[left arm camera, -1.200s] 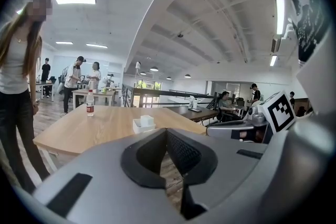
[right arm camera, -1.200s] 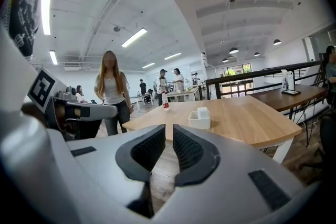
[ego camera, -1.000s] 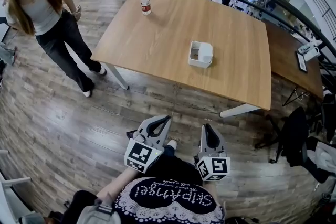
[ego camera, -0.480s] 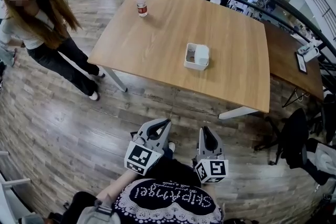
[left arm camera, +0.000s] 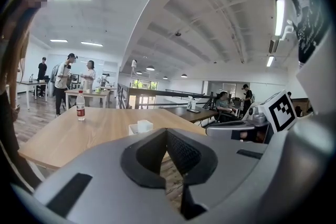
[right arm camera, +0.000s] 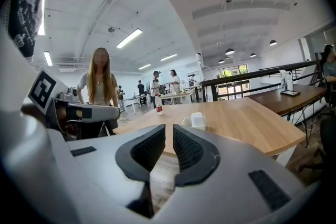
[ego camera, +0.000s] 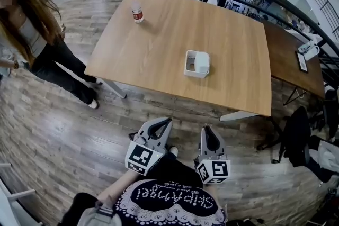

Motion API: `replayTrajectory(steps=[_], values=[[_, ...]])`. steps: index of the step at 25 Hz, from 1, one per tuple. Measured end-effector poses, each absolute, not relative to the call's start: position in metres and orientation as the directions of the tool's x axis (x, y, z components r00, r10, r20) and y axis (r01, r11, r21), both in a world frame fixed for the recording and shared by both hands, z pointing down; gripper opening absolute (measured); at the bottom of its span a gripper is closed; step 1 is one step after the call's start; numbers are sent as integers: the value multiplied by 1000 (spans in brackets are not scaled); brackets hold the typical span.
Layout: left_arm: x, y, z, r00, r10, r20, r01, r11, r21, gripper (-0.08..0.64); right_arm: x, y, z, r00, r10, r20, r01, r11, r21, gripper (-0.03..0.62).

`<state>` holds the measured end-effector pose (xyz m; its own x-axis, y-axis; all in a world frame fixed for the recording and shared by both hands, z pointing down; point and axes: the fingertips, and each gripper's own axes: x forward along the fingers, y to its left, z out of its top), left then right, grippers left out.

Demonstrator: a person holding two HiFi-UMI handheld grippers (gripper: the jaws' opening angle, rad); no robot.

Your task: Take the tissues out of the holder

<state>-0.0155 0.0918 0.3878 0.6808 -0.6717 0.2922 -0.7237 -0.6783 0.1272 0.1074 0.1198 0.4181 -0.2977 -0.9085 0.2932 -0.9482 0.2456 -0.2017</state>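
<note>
A white tissue holder with a white tissue standing out of it sits near the middle of the wooden table. It also shows small and far off as the holder in the left gripper view and the holder in the right gripper view. My left gripper and right gripper are held side by side close to my body, over the floor, short of the table's near edge. The left gripper has its tips together, holding nothing. The right gripper is shut to a thin slit, also holding nothing.
A water bottle with a red cap stands at the table's far left corner. A person stands on the wood floor left of the table. A darker table and a black chair are at the right, with a railing behind.
The table and holder have come a little nearer and lower in the head view. The person at the left has moved further left. Both grippers keep their pose.
</note>
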Motion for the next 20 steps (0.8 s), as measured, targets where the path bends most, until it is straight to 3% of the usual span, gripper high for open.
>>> replayTrajectory(steps=[20], values=[[-57,57,390,699,-655,285,-705,-699,122,6,67,88,420,-270,-920,285,-956,223,-189,34]])
